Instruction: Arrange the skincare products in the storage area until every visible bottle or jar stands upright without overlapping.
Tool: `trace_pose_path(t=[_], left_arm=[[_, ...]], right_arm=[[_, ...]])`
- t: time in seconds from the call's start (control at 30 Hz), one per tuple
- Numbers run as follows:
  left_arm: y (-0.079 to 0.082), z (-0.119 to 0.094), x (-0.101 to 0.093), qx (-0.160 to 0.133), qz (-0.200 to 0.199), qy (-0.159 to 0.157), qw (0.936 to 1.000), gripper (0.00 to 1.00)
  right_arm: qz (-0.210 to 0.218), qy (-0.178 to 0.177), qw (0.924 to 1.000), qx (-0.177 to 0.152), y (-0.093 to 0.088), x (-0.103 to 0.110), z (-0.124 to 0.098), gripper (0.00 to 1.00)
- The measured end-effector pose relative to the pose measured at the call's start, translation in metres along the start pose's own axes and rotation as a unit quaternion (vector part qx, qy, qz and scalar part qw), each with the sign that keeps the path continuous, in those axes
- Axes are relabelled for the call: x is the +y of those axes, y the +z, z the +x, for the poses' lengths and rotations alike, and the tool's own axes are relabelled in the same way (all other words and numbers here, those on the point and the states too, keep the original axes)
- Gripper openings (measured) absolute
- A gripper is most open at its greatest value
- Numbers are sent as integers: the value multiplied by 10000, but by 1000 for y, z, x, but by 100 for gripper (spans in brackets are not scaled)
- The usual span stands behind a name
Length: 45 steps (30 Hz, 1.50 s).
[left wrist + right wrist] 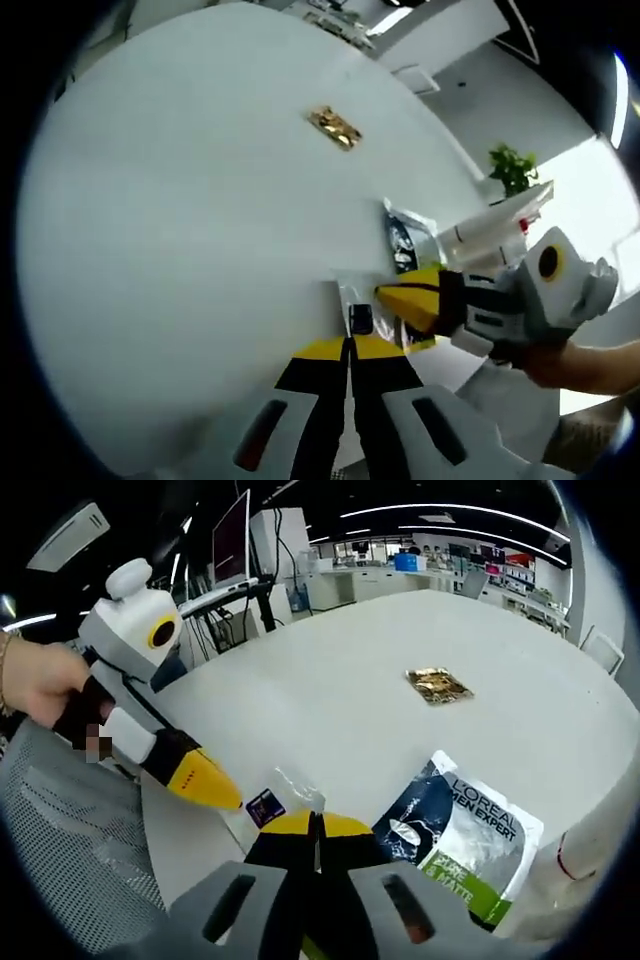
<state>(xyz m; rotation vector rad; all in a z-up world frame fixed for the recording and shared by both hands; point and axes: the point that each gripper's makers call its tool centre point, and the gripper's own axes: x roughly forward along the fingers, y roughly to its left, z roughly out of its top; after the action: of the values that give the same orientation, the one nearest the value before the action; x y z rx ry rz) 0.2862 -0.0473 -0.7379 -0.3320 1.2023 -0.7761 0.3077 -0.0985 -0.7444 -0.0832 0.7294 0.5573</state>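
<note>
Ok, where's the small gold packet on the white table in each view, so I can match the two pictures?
Left gripper view: the gold packet lies on the white table, upper middle, beyond the closed jaws.
Right gripper view: the gold packet sits right of centre, beyond the dark sachet.
Shared landmark: the small clear packet just ahead of the jaws in both views.

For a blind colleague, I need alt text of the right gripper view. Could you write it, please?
The right gripper, jaws together, pinches a clear sachet on a white table, while the left gripper reaches it from the left. A dark L'Oreal pouch lies beside it, a gold packet farther away.
</note>
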Motion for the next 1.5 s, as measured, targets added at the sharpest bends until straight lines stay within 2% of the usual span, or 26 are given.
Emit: trace_pose_path(t=[0.1, 0.23, 0.3, 0.43, 0.47, 0.5, 0.53, 0.57, 0.6, 0.67, 0.7, 0.73, 0.77, 0.83, 0.97, 1.07, 1.2, 1.27, 1.33, 1.4, 1.5], left_arm=[[0, 2, 2, 11, 38, 43, 10000, 0], [-1, 2, 5, 84, 436, 201, 9988, 0], [-2, 1, 9, 166, 866, 359, 9955, 0], [5, -4, 8, 89, 1700, 568, 9838, 1], [14, -5, 1, -66, 2129, 513, 9757, 6], [16, -5, -1, -103, 2260, 507, 9728, 11], [18, -4, -8, -110, 2641, 468, 9633, 15], [20, -3, -12, -108, 2882, 442, 9565, 18], [21, 0, -18, -90, 3250, 390, 9449, 17], [21, 7, -24, -29, 3707, 344, 9281, 14], [21, 13, -24, 37, 4050, 381, 9135, 13], [21, 16, -25, 51, 4232, 397, 9052, 14], [22, 19, -25, 36, 4498, 492, 8918, 16], [17, 25, -25, 196, 4782, 493, 8766, 19], [9, 29, -20, 407, 4816, 520, 8739, 18], [10, 28, -20, 364, 4774, 559, 8761, 18], [9, 29, -20, 361, 4831, 581, 8729, 18], [9, 29, -20, 355, 4846, 580, 8721, 18], [10, 29, -20, 343, 4838, 582, 8726, 18], [10, 30, -19, 336, 4840, 587, 8725, 18], [10, 30, -19, 335, 4827, 586, 8732, 18]], right_arm=[[-69, -13, 10000, 61, -3, -1, 1, 1], [-169, -17, 9999, 23, -2, 0, 1, 1], [-254, -56, 9997, -4, -2, 0, 1, 1], [-326, -99, 9994, 0, -1, 0, 1, 1], [-330, -105, 9994, -1, -1, 0, 1, 1], [-328, -113, 9994, -5, -1, 0, 1, 1], [-341, -117, 9993, -15, -1, 0, 1, 1], [-348, -115, 9993, -22, -1, 0, 1, 1], [-349, -103, 9993, -35, -1, 0, 1, 1], [-334, -71, 9994, -42, -1, -1, 1, 1], [-343, -60, 9994, -33, -1, 0, 1, 1], [-397, -40, 9992, -9, -1, 0, 1, 1], [-414, -31, 9991, 2, -1, 0, 2, 1], [-461, 3, 9989, 21, -1, 0, 2, 1], [-531, 58, 9986, 43, -2, 0, 2, 1], [-548, 73, 9985, 50, -2, 0, 2, 1], [-576, 100, 9983, 59, -1, 0, 2, 1], [-448, 134, 9989, 76, -1, -1, 2, 2], [-670, -37, 9977, 95, 1, -8, -2, 6], [-851, -311, 9959, -64, 9, -15, -9, 11], [-893, -321, 9952, -230, 17, -14, -21, 11]])
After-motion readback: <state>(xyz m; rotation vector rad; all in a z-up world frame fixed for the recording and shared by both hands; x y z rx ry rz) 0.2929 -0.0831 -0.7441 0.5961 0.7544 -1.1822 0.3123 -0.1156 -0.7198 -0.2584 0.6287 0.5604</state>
